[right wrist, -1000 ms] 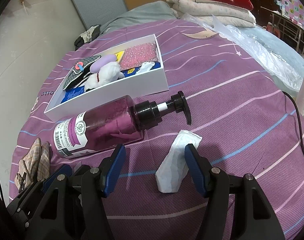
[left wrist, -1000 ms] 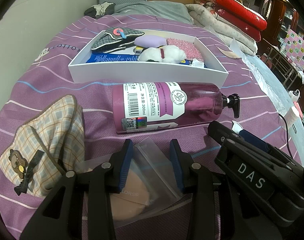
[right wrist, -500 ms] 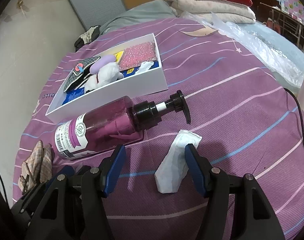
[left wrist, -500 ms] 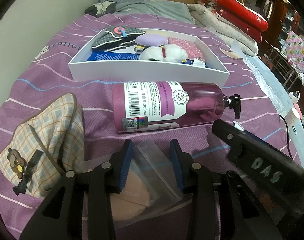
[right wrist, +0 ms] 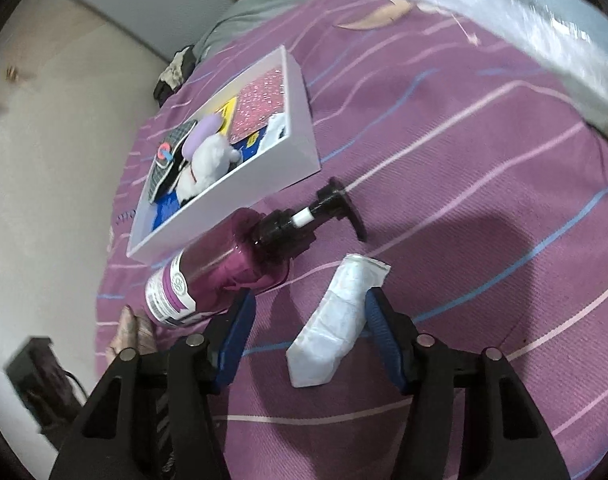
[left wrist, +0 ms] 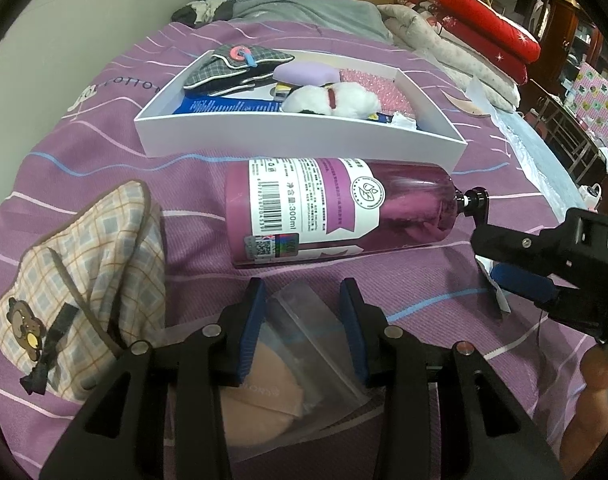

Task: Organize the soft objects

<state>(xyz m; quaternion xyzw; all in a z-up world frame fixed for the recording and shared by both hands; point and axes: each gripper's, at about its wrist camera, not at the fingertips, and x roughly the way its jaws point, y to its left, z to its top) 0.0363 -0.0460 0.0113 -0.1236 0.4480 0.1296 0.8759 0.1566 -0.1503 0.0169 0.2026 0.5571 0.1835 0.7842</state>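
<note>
A clear, crinkled plastic bag [left wrist: 304,344] with a round peach puff [left wrist: 260,400] inside lies between the blue ribbed pads of the left gripper [left wrist: 303,328]; the pads flank its upper corner, but whether they press on it I cannot tell. Left of it slumps a soft checked pouch [left wrist: 84,280] with a bear patch and dark trim. Ahead, a smooth magenta pump bottle [left wrist: 335,208] lies on its side, its label up, just in front of the near wall of a shallow white box [left wrist: 296,136]. The box holds a grey plaid pouch [left wrist: 236,66], a lilac pad [left wrist: 304,74], a fluffy white plush [left wrist: 335,98], a pink glittery sheet [left wrist: 375,88] and blue card beneath. The right gripper [right wrist: 309,332] is closing around a flat, creased white packet [right wrist: 339,316] that lies on the bed; its right pad is at the packet's edge, the left pad well clear, so nothing is gripped yet. The packet sits near the black pump head, with open cover to its right. All rests on a ribbed purple bedspread [right wrist: 463,160] with pale and blue stripes; red and floral quilts [left wrist: 463,20] are stacked at the far side, a pale wall on the left.
</note>
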